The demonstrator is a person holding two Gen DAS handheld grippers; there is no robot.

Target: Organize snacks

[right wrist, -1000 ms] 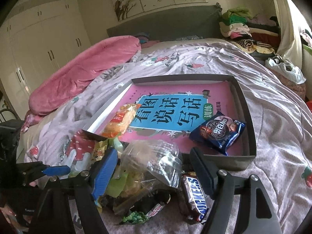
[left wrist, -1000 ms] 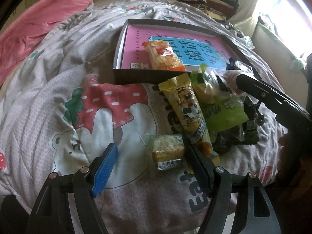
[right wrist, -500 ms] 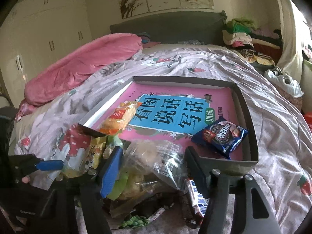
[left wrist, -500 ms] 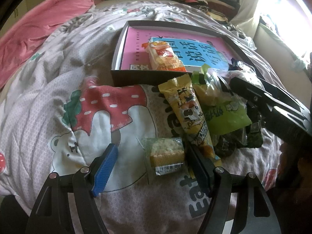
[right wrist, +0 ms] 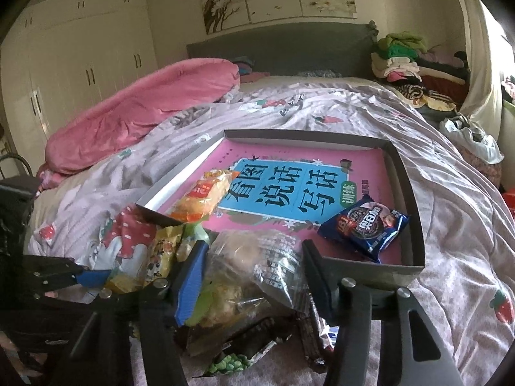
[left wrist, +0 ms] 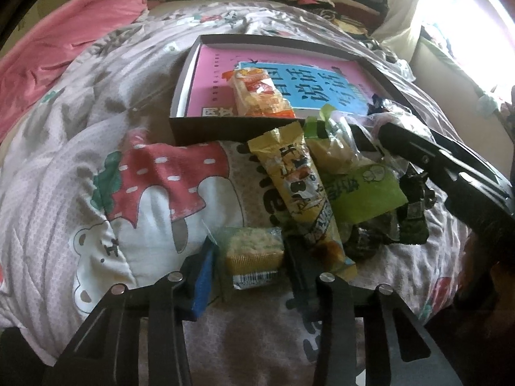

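- The box [right wrist: 415,225] lies on the bed [right wrist: 450,193].
- A book [right wrist: 283,189] lies flat inside the box.
- A cracker pack [right wrist: 202,199] lies on the book, at the box's left side.
- A cookie pack [right wrist: 367,225] lies on the book, at the box's right side.
- A pile of snacks [right wrist: 244,276] lies on the bed just in front of the box.

Left gripper [left wrist: 249,259]: black plastic linkage arms, silver round screw heads at pivots, one finger faced with blue pad, other black. Right gripper [right wrist: 251,276]: same build, blue pad on one finger. Hand [left wrist: 479,273] at frame edge, dim, possibly bare.
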